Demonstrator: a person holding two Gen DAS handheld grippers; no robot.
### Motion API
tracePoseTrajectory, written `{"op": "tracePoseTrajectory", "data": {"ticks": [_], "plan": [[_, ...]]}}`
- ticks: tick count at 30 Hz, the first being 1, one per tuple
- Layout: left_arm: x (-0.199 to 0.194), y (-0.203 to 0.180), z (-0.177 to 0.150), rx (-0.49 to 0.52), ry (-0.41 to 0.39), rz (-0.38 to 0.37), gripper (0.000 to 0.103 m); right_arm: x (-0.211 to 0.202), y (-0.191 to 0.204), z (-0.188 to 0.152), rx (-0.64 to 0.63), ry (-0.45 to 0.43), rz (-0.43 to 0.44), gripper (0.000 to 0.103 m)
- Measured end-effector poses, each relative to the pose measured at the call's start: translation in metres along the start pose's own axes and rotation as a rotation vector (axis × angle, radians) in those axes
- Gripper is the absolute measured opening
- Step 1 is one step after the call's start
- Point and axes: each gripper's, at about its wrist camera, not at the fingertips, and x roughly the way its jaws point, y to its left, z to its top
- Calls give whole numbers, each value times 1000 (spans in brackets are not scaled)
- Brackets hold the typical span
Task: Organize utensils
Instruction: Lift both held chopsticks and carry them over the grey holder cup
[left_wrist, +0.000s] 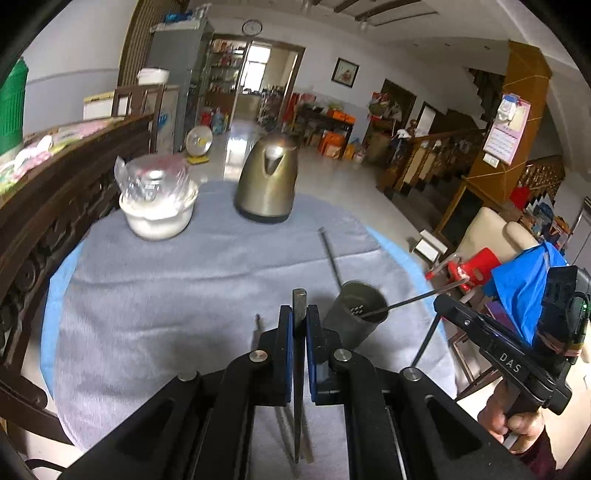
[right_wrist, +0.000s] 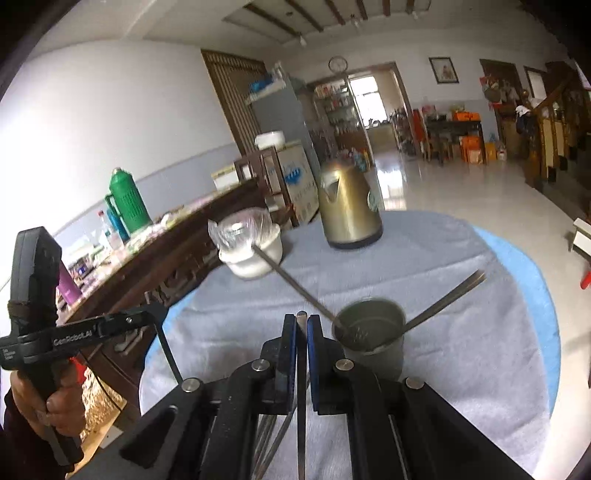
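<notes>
- Left hand-held gripper (left_wrist: 300, 321): clamped on one upright utensil (left_wrist: 299, 369), handle end up between the pads; the tin cup (left_wrist: 356, 314) stands just to its right on the cloth-covered bench (left_wrist: 166, 295).
- Right hand-held gripper (right_wrist: 302, 332): clamped on another utensil (right_wrist: 301, 424); cup (right_wrist: 373, 339) just right of the tips.
- Risk: two utensils already lean out of the cup (rims crowded), so a lowered piece may strike them and tip the light cup.
- Risk: thin handles may pivot in the pads.
</notes>
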Motion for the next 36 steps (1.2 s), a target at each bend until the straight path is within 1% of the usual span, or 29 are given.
{"op": "tracePoseTrajectory", "data": {"ticks": [7, 15, 20, 26, 30, 34, 36], "plan": [[-11, -22, 13, 10, -69, -10, 7, -20, -9, 18, 18, -100, -7, 6], [-15, -40, 34, -18, -177, -26, 7, -38, -18, 45, 29, -215, -31, 6], [-12, -50, 49, -28, -233, -16, 7, -42, -23, 62, 54, -270, -40, 6], [-11, -63, 61, -13, -287, -21, 7, -48, -32, 81, 77, -326, -51, 6], [-11, -71, 70, -5, -340, -31, 7, -53, -37, 88, 95, -377, -78, 6], [-13, -78, 77, -1, -405, -41, 7, -58, -40, 93, 105, -439, -134, 6], [-13, -81, 78, 2, -440, -52, 7, -57, -39, 93, 99, -455, -158, 6]]}}
